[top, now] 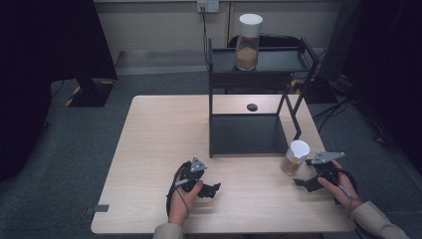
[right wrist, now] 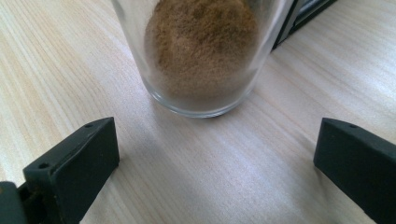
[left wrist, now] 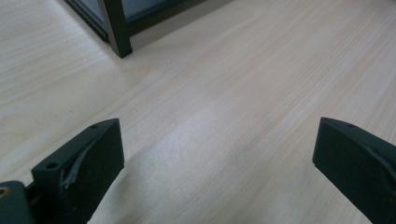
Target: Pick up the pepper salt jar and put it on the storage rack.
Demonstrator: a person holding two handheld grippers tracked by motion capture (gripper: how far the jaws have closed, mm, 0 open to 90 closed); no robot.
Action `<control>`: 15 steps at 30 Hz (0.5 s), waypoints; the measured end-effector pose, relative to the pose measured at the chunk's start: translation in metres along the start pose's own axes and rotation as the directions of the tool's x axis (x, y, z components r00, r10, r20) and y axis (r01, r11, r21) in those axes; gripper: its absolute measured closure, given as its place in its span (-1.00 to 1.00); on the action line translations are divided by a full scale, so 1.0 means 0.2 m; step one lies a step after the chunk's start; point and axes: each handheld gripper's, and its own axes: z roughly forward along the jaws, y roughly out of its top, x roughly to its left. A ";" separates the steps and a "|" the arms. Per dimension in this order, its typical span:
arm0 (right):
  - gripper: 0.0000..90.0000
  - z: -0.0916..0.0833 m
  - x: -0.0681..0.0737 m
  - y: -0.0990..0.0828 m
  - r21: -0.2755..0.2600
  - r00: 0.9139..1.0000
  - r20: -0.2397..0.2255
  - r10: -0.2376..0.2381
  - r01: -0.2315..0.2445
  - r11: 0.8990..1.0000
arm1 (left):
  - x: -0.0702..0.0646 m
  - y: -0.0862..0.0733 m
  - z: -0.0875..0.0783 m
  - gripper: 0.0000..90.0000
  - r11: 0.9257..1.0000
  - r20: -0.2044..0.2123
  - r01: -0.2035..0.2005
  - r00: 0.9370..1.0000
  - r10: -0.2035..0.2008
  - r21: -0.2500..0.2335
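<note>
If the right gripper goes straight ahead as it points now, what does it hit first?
Most likely the glass jar of brown powder, dead ahead of the open right gripper; bare table lies between them.

Right gripper [right wrist: 215, 158]: two black jaws spread wide, nothing between them but pale wood-grain tabletop [right wrist: 56, 60]. Clear round glass jar [right wrist: 201, 56] holding brown powder stands upright just ahead of jaw tips, centred between them, not touching either. Powder heaped against glass wall. Black metal frame leg [right wrist: 287, 23] just behind jar, upper right.
</note>
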 end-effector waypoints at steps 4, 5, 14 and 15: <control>-1.00 0.00 0.00 0.00 0.001 1.000 -0.003 -0.002 0.002 1.000 | -0.02 0.00 0.01 -0.96 0.999 -0.012 -0.025 1.000 0.025 0.038; -1.00 0.00 0.00 0.00 0.000 1.000 -0.004 -0.003 0.003 1.000 | -0.03 0.00 0.01 -0.96 0.998 -0.021 -0.033 0.999 0.034 0.051; -1.00 0.00 -0.01 0.00 0.000 1.000 -0.006 -0.005 0.005 1.000 | -0.04 -0.04 0.02 -1.00 0.995 -0.029 -0.091 0.995 0.092 0.036; -1.00 0.00 -0.01 0.00 0.000 1.000 -0.005 -0.005 0.005 1.000 | -0.04 -0.04 0.02 -1.00 0.995 -0.029 -0.092 0.995 0.093 0.036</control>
